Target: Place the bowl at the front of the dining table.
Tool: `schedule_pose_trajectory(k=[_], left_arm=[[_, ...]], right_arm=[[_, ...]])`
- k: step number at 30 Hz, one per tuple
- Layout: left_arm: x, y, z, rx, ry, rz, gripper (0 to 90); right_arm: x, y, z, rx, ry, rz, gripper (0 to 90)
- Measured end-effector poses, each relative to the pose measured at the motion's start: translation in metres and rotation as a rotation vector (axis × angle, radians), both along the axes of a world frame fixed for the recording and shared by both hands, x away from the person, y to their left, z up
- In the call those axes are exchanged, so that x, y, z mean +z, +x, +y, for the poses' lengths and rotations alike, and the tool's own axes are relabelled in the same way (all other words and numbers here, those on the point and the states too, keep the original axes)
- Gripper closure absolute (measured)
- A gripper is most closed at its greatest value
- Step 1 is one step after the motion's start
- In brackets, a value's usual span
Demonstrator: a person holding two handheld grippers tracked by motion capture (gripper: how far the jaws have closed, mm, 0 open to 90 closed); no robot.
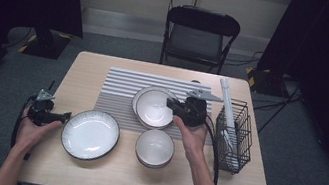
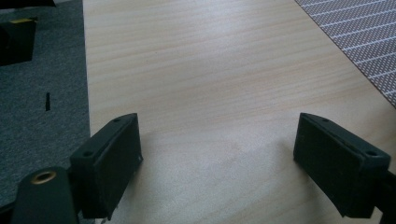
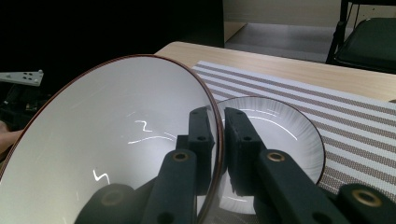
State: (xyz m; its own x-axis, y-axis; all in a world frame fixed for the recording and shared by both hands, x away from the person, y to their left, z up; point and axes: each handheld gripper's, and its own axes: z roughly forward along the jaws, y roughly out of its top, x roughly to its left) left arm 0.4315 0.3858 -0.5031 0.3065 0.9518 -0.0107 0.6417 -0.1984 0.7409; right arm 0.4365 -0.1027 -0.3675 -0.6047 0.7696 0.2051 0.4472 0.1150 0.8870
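My right gripper (image 1: 172, 105) is shut on the rim of a white bowl (image 1: 154, 109) with a dark edge, holding it over the striped mat (image 1: 117, 89). In the right gripper view the bowl (image 3: 107, 140) stands tilted, its rim pinched between the two jaws of the right gripper (image 3: 219, 116). Behind it a ribbed white plate (image 3: 280, 135) lies on the mat (image 3: 345, 116). My left gripper (image 1: 66, 116) rests near the table's left edge, beside a large plate (image 1: 90, 134). The left gripper (image 2: 217, 140) stands open over bare wood with nothing between its jaws.
A second small bowl (image 1: 154, 147) sits near the table's front, right of the large plate. A black wire rack (image 1: 234, 134) with white rods stands at the right edge. A folding chair (image 1: 200, 32) is behind the table. The wooden table (image 2: 210, 70) has bare room at its left.
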Motion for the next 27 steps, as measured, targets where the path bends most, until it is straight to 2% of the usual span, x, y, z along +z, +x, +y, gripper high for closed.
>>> schedule_pose_trajectory(k=[7, 15, 20, 27], left_arm=[[0.0, 0.0, 0.0, 0.001, 0.0, 0.0, 14.5], [0.0, 0.0, 0.0, 0.0, 0.0, 0.0, 14.5], [0.0, 0.0, 0.0, 0.001, 0.0, 0.0, 14.5], [0.0, 0.0, 0.0, 0.0, 0.0, 0.0, 14.5]], right_arm=[[-0.001, 0.01, 0.004, 0.001, 0.004, 0.01, 82.3], [0.0, 0.023, 0.009, -0.006, -0.024, 0.021, 82.1], [0.001, 0.029, 0.011, -0.011, -0.018, 0.019, 82.1], [0.005, 0.036, 0.018, -0.01, -0.044, 0.009, 82.1]])
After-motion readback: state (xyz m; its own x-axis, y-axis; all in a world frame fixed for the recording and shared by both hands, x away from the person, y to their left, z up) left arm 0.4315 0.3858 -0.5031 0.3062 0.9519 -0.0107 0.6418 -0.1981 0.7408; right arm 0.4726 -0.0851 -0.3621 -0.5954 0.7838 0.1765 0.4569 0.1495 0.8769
